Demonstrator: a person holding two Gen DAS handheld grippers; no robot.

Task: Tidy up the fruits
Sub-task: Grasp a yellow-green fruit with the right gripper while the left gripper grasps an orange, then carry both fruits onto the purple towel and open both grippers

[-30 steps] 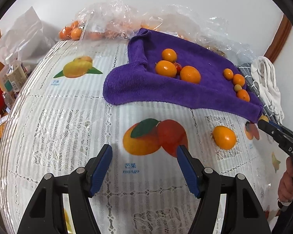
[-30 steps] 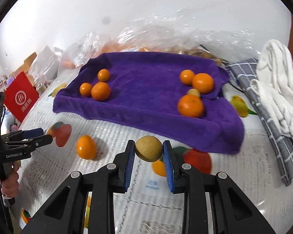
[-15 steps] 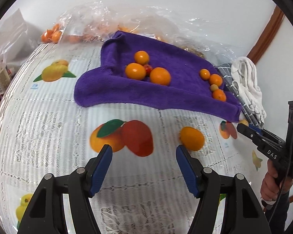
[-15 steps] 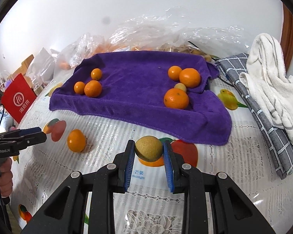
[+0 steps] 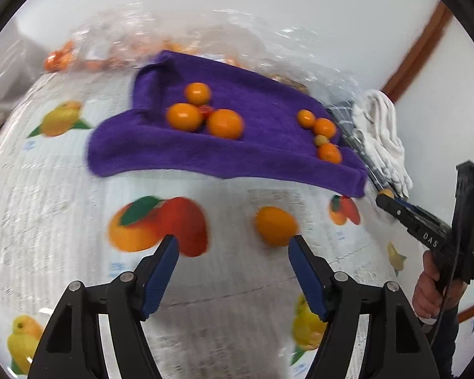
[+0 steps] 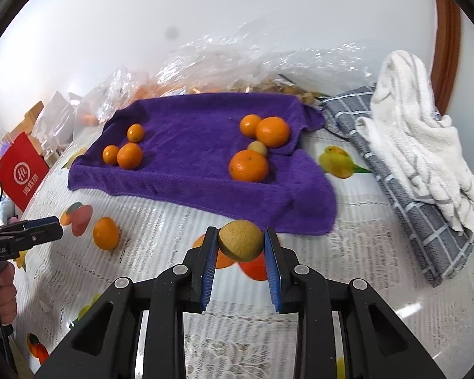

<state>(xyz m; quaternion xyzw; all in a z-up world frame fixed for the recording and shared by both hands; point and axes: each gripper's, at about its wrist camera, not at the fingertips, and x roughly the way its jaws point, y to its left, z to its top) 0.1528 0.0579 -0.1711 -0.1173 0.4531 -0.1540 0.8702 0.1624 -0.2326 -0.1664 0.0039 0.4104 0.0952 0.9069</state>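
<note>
right gripper (image 6: 240, 248): fingers closed snug on a dull yellow-brown fruit (image 6: 240, 243), held up off the surface just short of the near edge of the purple towel (image 6: 186, 158)

left gripper (image 5: 230, 252): fingers spread wide, nothing in them, pointed at the loose orange (image 5: 276, 225), which sits just off the right fingertip rather than between the two. That view is blurry, so I'm only roughly sure of the lineup.

towel so far: three oranges in a cluster on its left, and on its right three more plus one small yellowish fruit (image 6: 257, 147)

surface (image 6: 173, 221): lacy cloth with printed fruit pictures, don't mix those up with the real ones. Only real stray is that one orange.

step in hand: looks like carrying the yellow-brown one over to the towel; my guess is the right-hand group, next to the other yellowish one

next move: right needs to go forward over the towel edge, lower, then open. Left needs to shift right so the orange sits between the fingers before closing; it's round, could roll if nudged.
</note>
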